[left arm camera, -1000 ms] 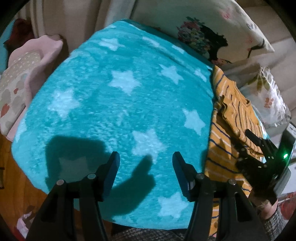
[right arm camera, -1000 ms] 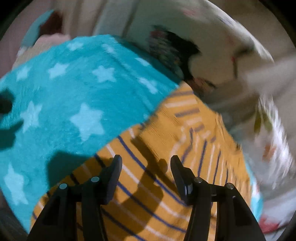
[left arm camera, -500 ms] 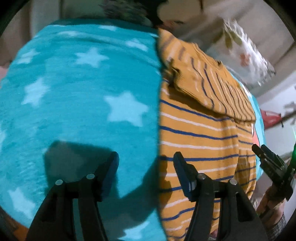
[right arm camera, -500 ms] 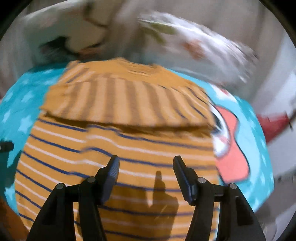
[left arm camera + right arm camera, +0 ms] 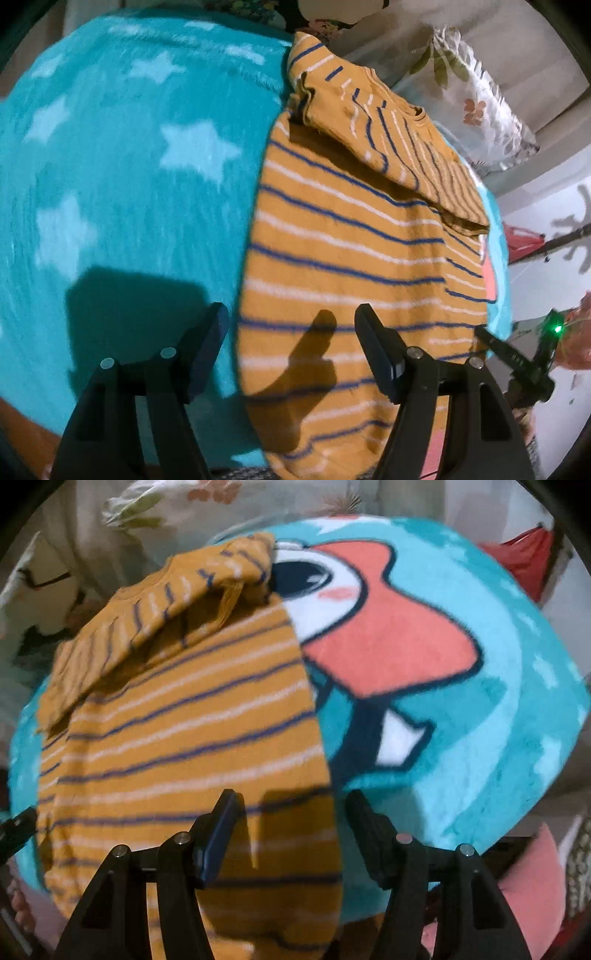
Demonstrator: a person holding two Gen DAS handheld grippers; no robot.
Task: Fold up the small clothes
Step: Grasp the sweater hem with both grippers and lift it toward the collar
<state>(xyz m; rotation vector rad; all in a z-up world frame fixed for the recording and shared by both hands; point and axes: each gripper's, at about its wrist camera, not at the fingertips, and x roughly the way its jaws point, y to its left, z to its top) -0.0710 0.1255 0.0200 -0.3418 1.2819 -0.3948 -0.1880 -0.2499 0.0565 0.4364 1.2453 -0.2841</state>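
Note:
A small mustard-yellow shirt (image 5: pixel 343 243) with blue and white stripes lies flat on a teal blanket (image 5: pixel 129 166), its sleeves folded across the top. My left gripper (image 5: pixel 291 332) hovers over the shirt's left edge near the hem, its jaws opening, nothing pinched between them. In the right wrist view the same shirt (image 5: pixel 184 716) fills the left half. My right gripper (image 5: pixel 293 821) stands open above the shirt's right edge near the hem, holding nothing. The right gripper's tip (image 5: pixel 509 354) also shows at the lower right of the left wrist view.
The teal blanket has white stars (image 5: pixel 199 151) on its left part and a cartoon face with a coral beak (image 5: pixel 388 627) on its right part. Floral pillows (image 5: pixel 476 107) lie behind the shirt. A pink cushion (image 5: pixel 532 882) sits at the near right.
Both grippers swung over to the striped shirt. The left one went from the starred blanket to the shirt's left edge; the right one rolled and moved to the right edge. Both sets of jaws widened.

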